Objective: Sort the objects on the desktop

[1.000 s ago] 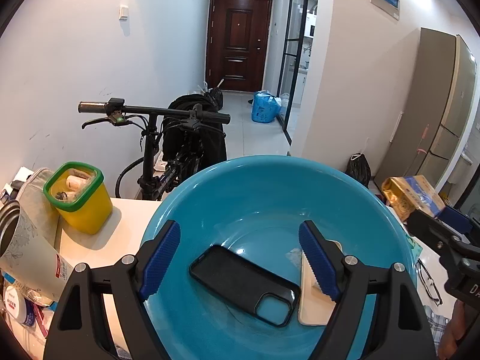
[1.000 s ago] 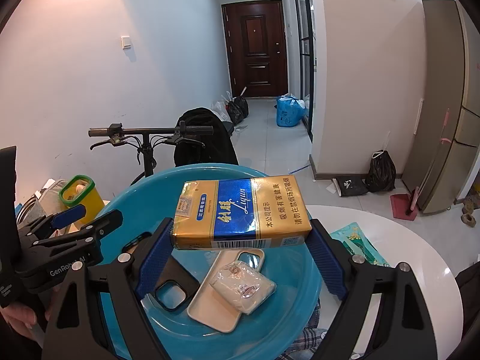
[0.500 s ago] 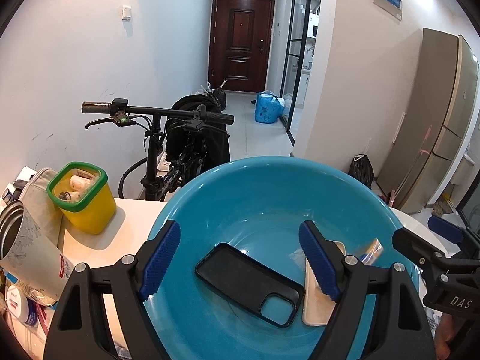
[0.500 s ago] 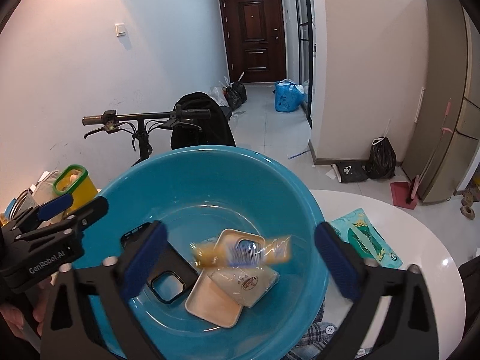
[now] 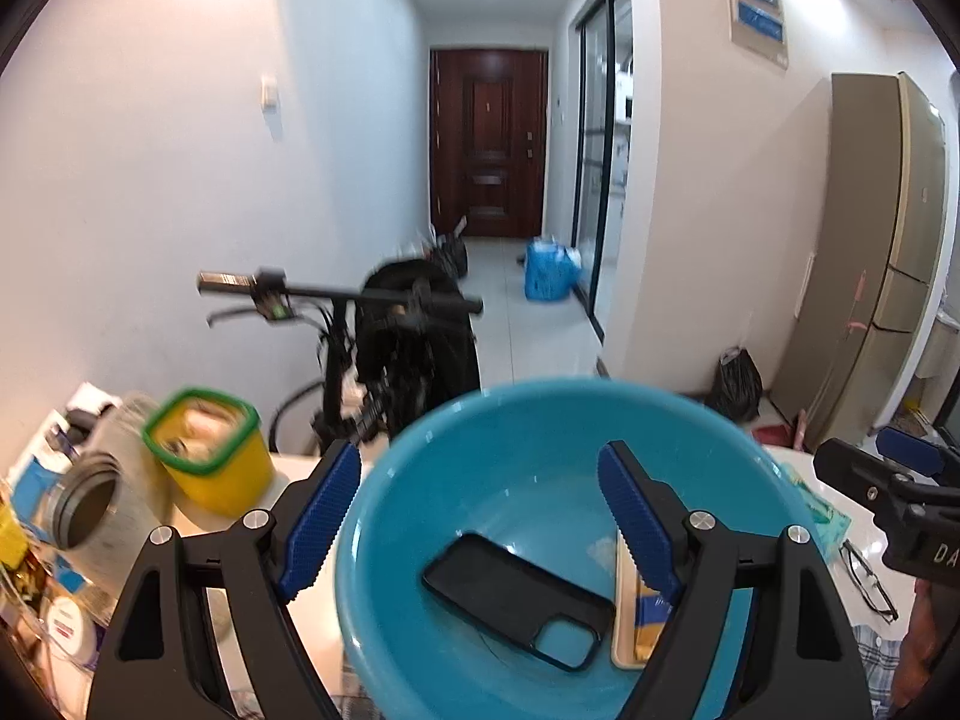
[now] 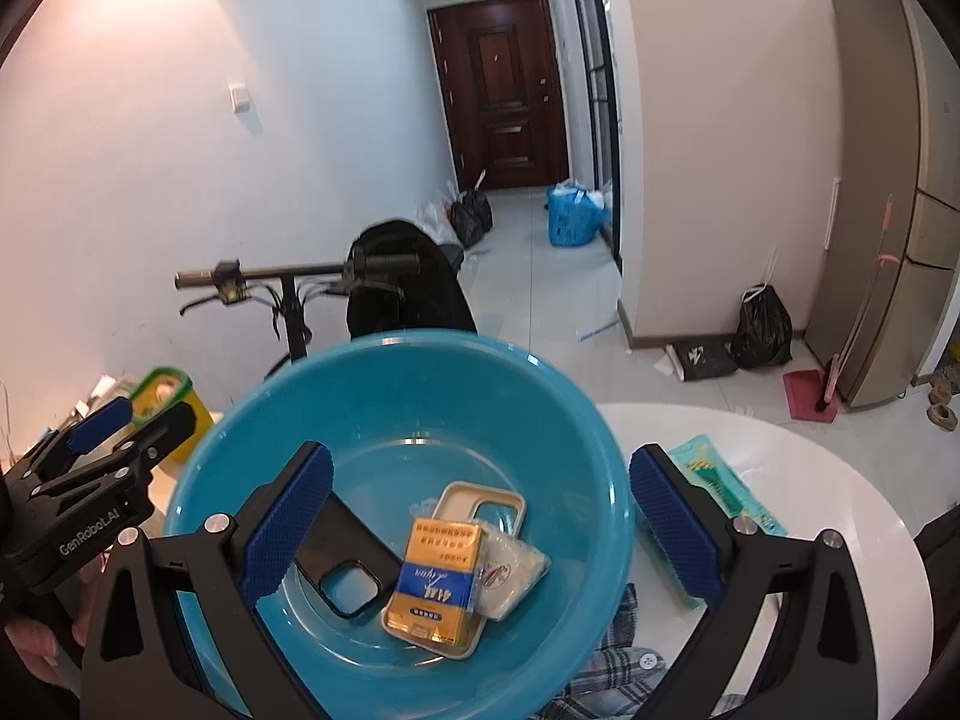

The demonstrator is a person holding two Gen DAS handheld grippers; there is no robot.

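A teal bowl (image 6: 420, 342) (image 5: 540, 387) stands on the white table. Inside it lie a black phone case (image 6: 342, 564) (image 5: 516, 594), a beige phone case (image 6: 480, 498) and a white packet (image 6: 510, 576). A gold and blue box (image 6: 438, 588) (image 5: 651, 618) rests flat on the beige case. My right gripper (image 6: 483, 462) hovers above the bowl, open wide, nothing between its fingers. My left gripper (image 5: 480, 462) is open too, above the bowl's left side with its left finger outside the rim; it holds nothing. Each gripper shows at the edge of the other's view.
A yellow tub with a green rim (image 5: 207, 456) and a tipped metal-rimmed cup (image 5: 90, 510) crowd the table's left. Glasses (image 5: 864, 576), a teal packet (image 6: 714, 480) and plaid cloth (image 6: 618, 660) lie right of the bowl. A bicycle (image 5: 336, 300) stands behind.
The right gripper opened and let go of the gold and blue box, which fell into the bowl onto the beige case. The left gripper rose and tilted up a little.
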